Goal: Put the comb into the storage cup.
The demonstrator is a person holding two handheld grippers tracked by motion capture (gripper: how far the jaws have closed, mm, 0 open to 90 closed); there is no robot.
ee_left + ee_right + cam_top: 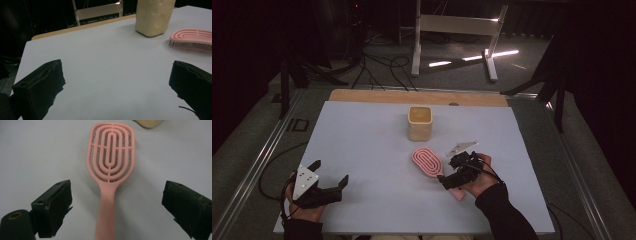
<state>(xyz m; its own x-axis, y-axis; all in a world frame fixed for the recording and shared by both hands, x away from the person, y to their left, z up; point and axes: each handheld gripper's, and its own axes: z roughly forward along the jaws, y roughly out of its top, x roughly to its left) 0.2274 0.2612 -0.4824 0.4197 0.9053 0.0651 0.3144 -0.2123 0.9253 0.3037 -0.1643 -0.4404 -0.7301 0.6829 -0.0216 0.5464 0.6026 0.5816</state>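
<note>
Beyond pink hairbrush [428,161], cream cup [419,122], seemingly empty

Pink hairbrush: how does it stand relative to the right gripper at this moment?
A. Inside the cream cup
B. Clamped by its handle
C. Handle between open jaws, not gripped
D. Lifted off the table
C. In the right gripper view the pink hairbrush lies flat on the table, its handle between the right gripper's wide-open jaws, touching neither.

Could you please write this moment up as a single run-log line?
right hand-held gripper: open, astride pink hairbrush handle, no grip | left hand-held gripper: open, idle over table | cream cup: upright beyond brush
</note>
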